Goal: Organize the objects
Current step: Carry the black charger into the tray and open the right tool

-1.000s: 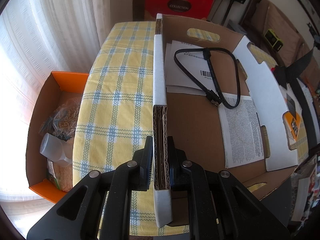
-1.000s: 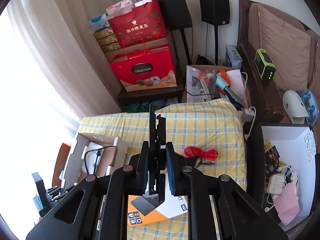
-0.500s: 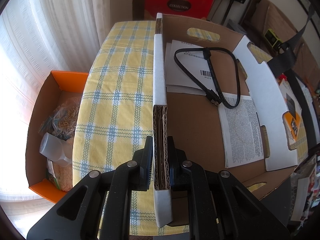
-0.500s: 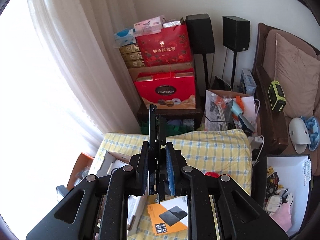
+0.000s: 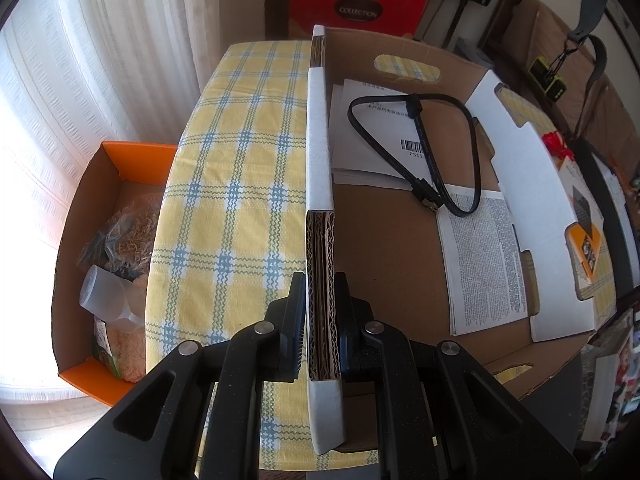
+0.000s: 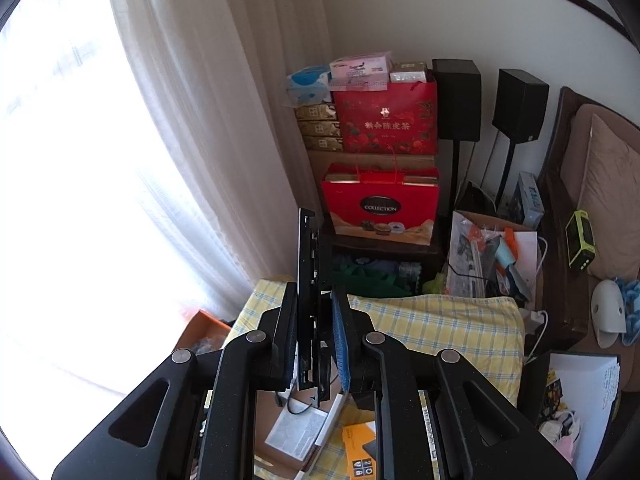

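Both handheld tools, the left gripper (image 5: 320, 322) and the right gripper (image 6: 316, 338), are speckled matte black plastic with triangular cut-outs, round silver pivot screws, and ribbed finger pads (image 6: 341, 344) that show blue on the right one.

Daylight floods in through the sheer curtains (image 6: 192, 128) on the left, blown out to pure white in both views. The yellow checked tablecloth (image 5: 240, 184) sits bright and sharp. Fisheye bending curves every edge, with dark corners.
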`<state>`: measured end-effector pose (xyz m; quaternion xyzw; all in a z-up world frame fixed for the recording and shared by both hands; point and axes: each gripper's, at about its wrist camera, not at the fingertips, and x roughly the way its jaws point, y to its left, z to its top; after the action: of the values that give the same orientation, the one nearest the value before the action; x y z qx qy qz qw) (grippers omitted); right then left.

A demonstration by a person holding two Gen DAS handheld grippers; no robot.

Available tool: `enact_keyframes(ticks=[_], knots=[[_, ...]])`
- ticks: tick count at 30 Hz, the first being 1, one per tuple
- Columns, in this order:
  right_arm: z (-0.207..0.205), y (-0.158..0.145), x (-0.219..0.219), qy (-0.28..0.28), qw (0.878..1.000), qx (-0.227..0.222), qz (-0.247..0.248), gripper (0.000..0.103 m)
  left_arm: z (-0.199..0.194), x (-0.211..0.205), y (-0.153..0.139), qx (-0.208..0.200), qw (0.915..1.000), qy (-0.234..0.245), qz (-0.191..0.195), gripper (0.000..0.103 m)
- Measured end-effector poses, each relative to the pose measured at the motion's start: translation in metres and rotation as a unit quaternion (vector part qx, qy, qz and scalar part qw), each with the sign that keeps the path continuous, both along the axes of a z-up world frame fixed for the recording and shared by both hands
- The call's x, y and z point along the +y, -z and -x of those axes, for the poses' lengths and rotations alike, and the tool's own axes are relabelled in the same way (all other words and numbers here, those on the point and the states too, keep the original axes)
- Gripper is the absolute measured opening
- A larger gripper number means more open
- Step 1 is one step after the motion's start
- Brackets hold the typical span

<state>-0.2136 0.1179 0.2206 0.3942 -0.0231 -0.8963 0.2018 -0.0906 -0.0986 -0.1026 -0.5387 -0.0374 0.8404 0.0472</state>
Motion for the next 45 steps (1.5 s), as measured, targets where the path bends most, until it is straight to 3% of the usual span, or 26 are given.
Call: enact_keyframes(ticks=[14,33,45], knots=[[0.011,0.008,-0.046,-0.035,0.999,-0.016,0.005,0.015,0.002,-0.006,0.002,0.000,1.0000,-0.003,-0.008,0.012],[0.031,0.040,-0.110,-0.071,0.996,-0.044,-0.010,0.015,0.004,-0.006,0.001,-0.001,0.9999,-0.006,-0.014,0.012],[0.030,0.122,-0.114,-0.083,0.992,-0.074,-0.058,0.015,0.006,-0.007,0.001,-0.002,0.9999,-0.004,-0.011,0.012]])
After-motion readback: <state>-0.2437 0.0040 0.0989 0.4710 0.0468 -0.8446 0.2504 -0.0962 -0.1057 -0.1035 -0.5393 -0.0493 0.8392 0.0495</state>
